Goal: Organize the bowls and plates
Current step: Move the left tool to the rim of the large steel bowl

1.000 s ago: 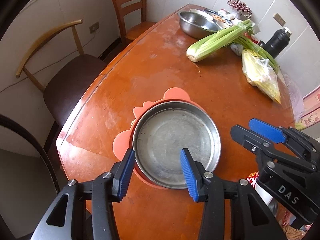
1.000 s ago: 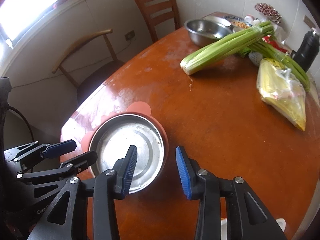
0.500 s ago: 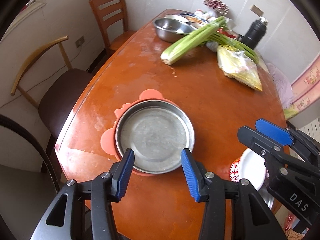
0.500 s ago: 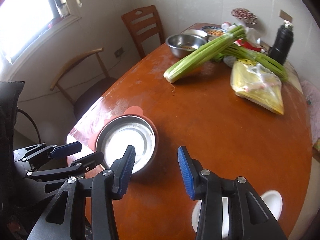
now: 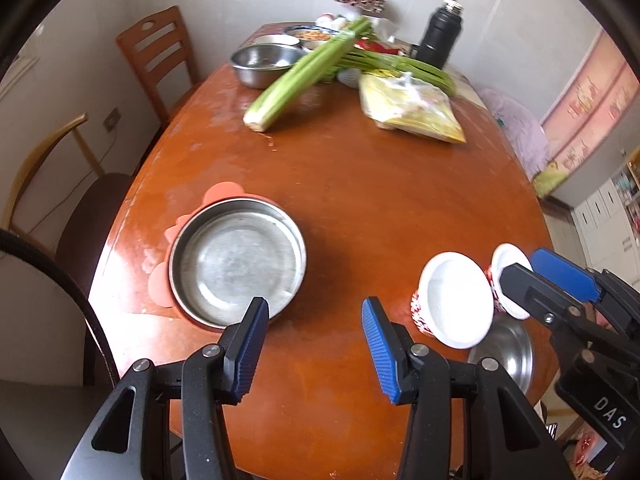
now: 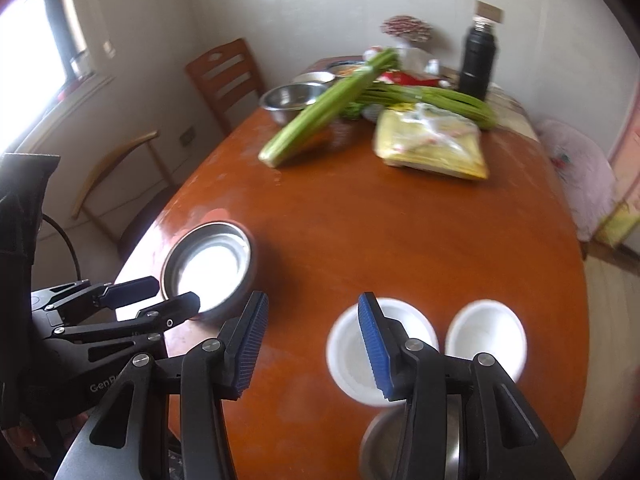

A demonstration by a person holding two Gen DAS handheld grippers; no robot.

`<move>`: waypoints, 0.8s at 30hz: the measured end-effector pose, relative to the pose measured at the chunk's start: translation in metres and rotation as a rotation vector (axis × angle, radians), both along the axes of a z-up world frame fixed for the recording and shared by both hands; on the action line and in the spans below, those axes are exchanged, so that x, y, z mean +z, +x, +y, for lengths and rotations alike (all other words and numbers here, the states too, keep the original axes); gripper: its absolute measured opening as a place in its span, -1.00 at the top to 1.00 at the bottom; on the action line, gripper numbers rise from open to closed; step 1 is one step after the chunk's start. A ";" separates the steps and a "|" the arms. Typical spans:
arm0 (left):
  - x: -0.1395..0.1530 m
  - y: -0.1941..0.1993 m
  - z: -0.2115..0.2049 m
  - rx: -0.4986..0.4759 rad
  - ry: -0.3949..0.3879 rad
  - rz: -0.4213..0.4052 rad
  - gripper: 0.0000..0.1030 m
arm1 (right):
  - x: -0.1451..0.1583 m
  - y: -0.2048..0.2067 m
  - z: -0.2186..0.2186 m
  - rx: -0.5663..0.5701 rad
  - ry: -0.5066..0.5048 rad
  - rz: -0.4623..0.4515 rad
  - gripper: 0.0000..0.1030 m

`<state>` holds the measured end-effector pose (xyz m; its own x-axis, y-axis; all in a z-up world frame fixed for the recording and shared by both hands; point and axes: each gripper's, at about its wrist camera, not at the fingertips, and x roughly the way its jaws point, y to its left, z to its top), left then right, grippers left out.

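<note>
A steel plate (image 5: pixel 236 260) sits on an orange mat (image 5: pixel 222 194) near the table's left edge; it also shows in the right wrist view (image 6: pixel 208 264). Two white bowls with red patterned sides (image 5: pixel 456 300) (image 5: pixel 506 264) stand at the near right, also seen in the right wrist view (image 6: pixel 348 356) (image 6: pixel 486 336). A small steel bowl (image 5: pixel 504 352) lies just before them. My left gripper (image 5: pixel 312 344) is open and empty, above the table just right of the plate. My right gripper (image 6: pixel 308 344) is open and empty, hovering left of the white bowls.
The brown oval table (image 5: pixel 360 200) carries celery (image 5: pixel 304 76), a yellow bag (image 5: pixel 412 108), a large steel bowl (image 5: pixel 264 60), dishes and a black flask (image 5: pixel 440 36) at its far end. Two chairs (image 5: pixel 160 60) stand along the left side.
Both grippers have pulled back and swung right, away from the steel plate. The white bowls and small steel bowl have come into view at the near right.
</note>
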<state>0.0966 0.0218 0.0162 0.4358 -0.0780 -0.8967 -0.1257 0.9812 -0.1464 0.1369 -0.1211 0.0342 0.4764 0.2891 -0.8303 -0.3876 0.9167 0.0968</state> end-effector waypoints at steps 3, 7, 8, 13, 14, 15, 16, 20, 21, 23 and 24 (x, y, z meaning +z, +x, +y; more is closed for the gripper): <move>0.002 0.000 -0.013 -0.041 0.001 -0.005 0.06 | 0.004 -0.011 -0.019 -0.052 -0.001 -0.011 0.05; 0.006 0.000 -0.024 -0.086 0.000 -0.010 0.05 | 0.010 -0.022 -0.043 -0.121 0.006 -0.018 0.02; 0.007 0.000 -0.028 -0.093 0.001 -0.011 0.05 | 0.013 -0.025 -0.048 -0.136 0.006 -0.023 0.01; 0.012 0.001 -0.042 -0.139 0.007 -0.019 -0.10 | 0.019 -0.036 -0.071 -0.198 0.008 -0.030 -0.02; 0.012 0.000 -0.044 -0.147 0.007 -0.020 -0.12 | 0.019 -0.038 -0.077 -0.214 0.006 -0.033 -0.02; 0.013 0.001 -0.047 -0.155 0.008 -0.022 -0.12 | 0.020 -0.039 -0.081 -0.223 0.007 -0.034 -0.03; 0.013 0.001 -0.051 -0.165 0.009 -0.024 -0.13 | 0.020 -0.040 -0.086 -0.237 0.008 -0.034 -0.03; 0.012 -0.001 -0.063 -0.200 0.006 -0.019 -0.18 | 0.018 -0.044 -0.099 -0.273 -0.001 -0.031 -0.12; 0.011 -0.002 -0.067 -0.210 0.004 -0.017 -0.18 | 0.016 -0.045 -0.103 -0.282 -0.005 -0.028 -0.13; 0.010 -0.002 -0.076 -0.227 0.002 -0.012 -0.19 | 0.013 -0.045 -0.112 -0.301 -0.013 -0.020 -0.13; 0.009 -0.003 -0.080 -0.237 -0.001 -0.011 -0.19 | 0.011 -0.047 -0.115 -0.307 -0.018 -0.019 -0.14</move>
<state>0.0939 -0.0584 0.0254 0.4147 -0.1802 -0.8919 0.1102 0.9829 -0.1474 0.0902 -0.2358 0.0455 0.5544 0.1139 -0.8244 -0.0933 0.9929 0.0744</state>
